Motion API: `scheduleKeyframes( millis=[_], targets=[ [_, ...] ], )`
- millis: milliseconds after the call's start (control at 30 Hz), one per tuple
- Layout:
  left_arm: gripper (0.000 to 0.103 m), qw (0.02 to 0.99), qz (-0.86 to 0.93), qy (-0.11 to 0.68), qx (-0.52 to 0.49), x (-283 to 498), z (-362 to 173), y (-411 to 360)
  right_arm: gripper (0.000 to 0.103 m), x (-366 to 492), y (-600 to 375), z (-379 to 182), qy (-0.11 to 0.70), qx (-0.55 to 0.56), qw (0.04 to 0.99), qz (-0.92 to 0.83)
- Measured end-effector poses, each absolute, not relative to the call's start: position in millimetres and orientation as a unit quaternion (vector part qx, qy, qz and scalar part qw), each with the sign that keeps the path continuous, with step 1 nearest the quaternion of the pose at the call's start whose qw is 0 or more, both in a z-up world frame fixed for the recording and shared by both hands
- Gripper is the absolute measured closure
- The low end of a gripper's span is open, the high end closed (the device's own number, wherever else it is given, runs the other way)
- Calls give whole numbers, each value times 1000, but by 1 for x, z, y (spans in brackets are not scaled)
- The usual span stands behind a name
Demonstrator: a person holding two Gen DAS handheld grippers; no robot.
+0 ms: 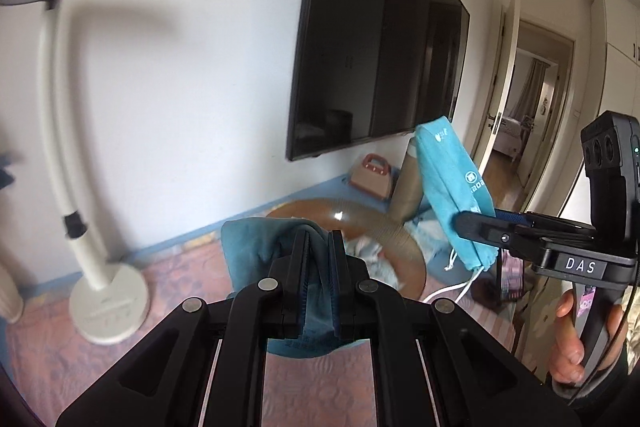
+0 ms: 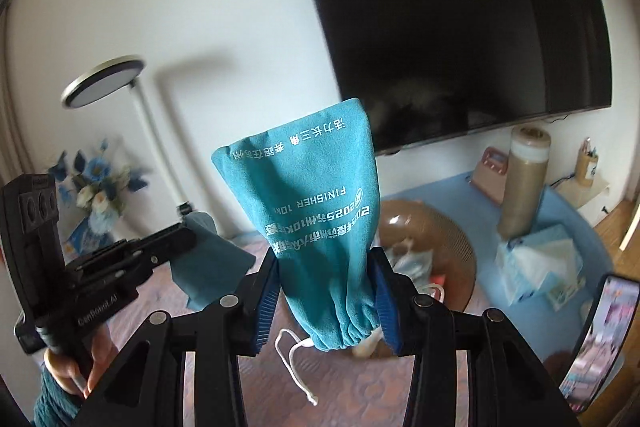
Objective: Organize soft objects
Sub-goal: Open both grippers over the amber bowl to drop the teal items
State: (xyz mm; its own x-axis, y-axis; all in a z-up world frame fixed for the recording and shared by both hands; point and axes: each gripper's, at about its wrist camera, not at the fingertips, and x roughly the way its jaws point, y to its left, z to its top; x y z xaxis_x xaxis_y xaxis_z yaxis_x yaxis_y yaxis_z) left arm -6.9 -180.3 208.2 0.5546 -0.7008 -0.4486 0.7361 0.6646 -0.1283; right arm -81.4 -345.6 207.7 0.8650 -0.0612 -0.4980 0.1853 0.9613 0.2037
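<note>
Right wrist view: the right gripper [image 2: 326,291] has its jaws clamped on a teal drawstring pouch [image 2: 316,211], held up in the air above the brown basket [image 2: 452,239]. The left gripper [image 1: 318,267] pinches a darker teal cloth [image 1: 260,247] tight, nearer than the basket. Both soft items are picked up; neither seems put away yet, so placing remains.

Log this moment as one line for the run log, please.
left gripper: shut on teal cloth | right gripper: shut on teal drawstring pouch | both held above brown basket
</note>
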Motion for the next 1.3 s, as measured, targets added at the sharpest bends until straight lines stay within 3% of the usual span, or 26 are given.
scheduleKeyframes(
  millis=[300, 367, 433, 467, 633, 800, 933, 1000, 1133, 1300],
  targets=[
    [93, 859, -435, 266, 38, 65, 169, -271, 58, 6, -398, 176, 307, 114, 940, -98],
    [65, 853, -439, 282, 34, 76, 157, -280, 39, 15, -404, 169, 314, 108, 937, -109],
    [50, 853, -428, 295, 33, 83, 146, -282, 35, 13, -406, 166, 309, 105, 938, -116],
    [48, 856, -423, 294, 35, 83, 144, -279, 35, 12, -407, 164, 307, 105, 939, -116],
    [47, 869, -397, 291, 42, 69, 153, -249, 35, -7, -401, 165, 308, 123, 938, -100],
    [39, 893, -359, 269, 35, 41, 185, -186, 35, -39, -360, 182, 293, 113, 947, -70],
    [28, 921, -298, 248, 44, 5, 213, -123, 25, -60, -310, 189, 281, 102, 954, -26],
    [28, 931, -260, 249, 56, -13, 218, -95, 23, -69, -283, 188, 275, 97, 956, 1],
    [21, 937, -231, 259, 43, -45, 201, -48, 15, -76, -232, 164, 275, 82, 957, 35],
    [20, 939, -191, 283, 42, -66, 141, -25, 15, -64, -190, 110, 316, 57, 946, 46]
  ],
)
